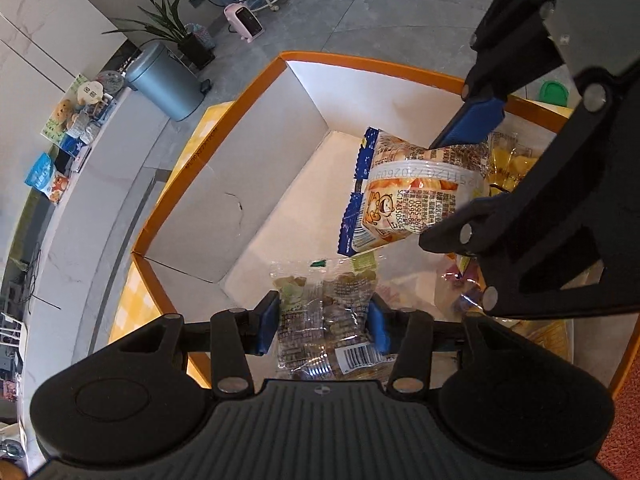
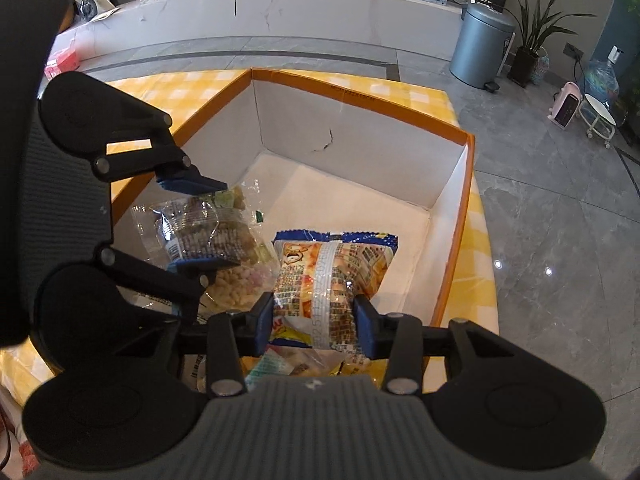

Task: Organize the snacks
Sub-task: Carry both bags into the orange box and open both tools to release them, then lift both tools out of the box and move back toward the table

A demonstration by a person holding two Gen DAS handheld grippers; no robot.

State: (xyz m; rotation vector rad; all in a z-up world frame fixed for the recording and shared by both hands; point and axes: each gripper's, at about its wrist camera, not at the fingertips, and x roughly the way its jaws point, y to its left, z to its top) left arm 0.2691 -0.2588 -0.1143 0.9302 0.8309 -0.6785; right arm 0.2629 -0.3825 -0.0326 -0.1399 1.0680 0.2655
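The snack packets hang inside the orange-rimmed cardboard box (image 2: 456,248), one in each tool. The left gripper (image 1: 324,322) has a clear packet of small biscuits (image 1: 320,312) between its pads, low by the near corner; the right gripper (image 2: 314,322) pinches an orange-and-blue snack packet (image 2: 332,268) across its middle, long axis pointing away. Both sit just above other packets (image 2: 236,292) on the box floor. The far half of the floor lies bare; only the two grippers crowd each other.

yellow-checked table (image 2: 476,264) — orange-rimmed box (image 2: 360,98)
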